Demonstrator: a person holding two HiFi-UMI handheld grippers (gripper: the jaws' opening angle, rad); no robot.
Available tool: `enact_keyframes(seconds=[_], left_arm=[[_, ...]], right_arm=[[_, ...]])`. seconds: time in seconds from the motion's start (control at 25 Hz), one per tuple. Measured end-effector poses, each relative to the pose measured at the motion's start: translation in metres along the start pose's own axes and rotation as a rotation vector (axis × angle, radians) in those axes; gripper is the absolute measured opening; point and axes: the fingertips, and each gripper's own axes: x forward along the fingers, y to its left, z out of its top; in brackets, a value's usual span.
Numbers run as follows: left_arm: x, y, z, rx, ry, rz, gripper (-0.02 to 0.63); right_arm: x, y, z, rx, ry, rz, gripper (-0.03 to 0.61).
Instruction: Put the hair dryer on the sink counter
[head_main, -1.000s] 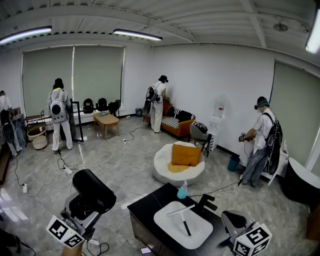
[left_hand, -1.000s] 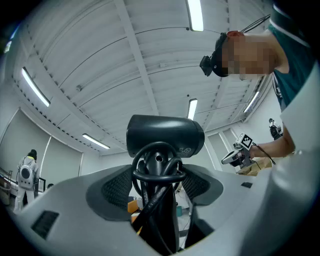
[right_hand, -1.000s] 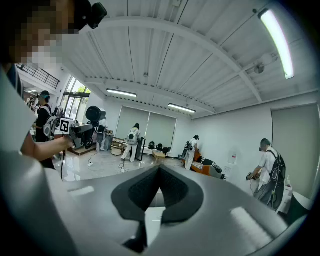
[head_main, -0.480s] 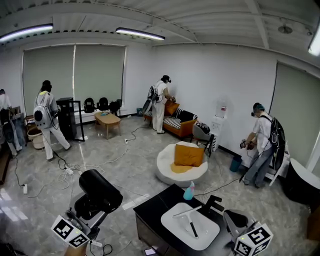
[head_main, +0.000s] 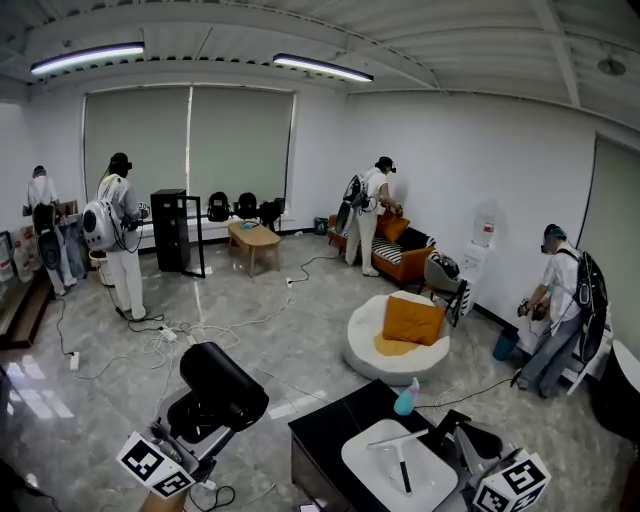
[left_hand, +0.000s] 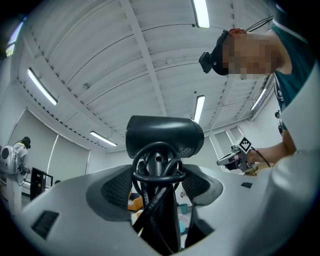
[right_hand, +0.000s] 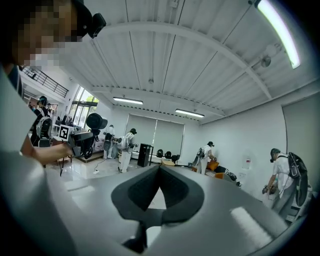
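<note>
My left gripper (head_main: 200, 418) is at the lower left of the head view, shut on the handle of a black hair dryer (head_main: 224, 382). In the left gripper view the hair dryer (left_hand: 164, 136) stands upright between the jaws of the left gripper (left_hand: 159, 184), with its cord looped round the handle. The black sink counter (head_main: 325, 435) with a white basin (head_main: 380, 472) lies at the lower right, apart from the dryer. My right gripper (head_main: 478, 445) hovers over the counter's right end; in its own view the right gripper (right_hand: 160, 169) is shut and holds nothing.
On the counter stand a blue spray bottle (head_main: 405, 397) and a black faucet (head_main: 446, 425); a thin dark stick (head_main: 404, 470) lies in the basin. A white round pouf with an orange cushion (head_main: 398, 335) is beyond. Cables (head_main: 165, 335) trail over the floor, and several people stand around the room.
The head view has swung left, so the counter sits further right in frame. The left gripper with the dryer has shifted slightly right. A person at the left has walked about.
</note>
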Motion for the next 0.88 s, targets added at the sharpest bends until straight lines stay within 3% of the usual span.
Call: enact_keyframes(seconds=[0.28,0.88], left_arm=[[0.023,-0.008,-0.013,0.025,0.016,0.063,0.311],[0.036,-0.022,-0.031,0.063,0.082,0.286,0.31]], right_arm=[[0.045,-0.03,-0.009,0.008,-0.017,0.109,0.011],[0.137,-0.06,-0.023,0.057,-0.067,0.371,0.011]])
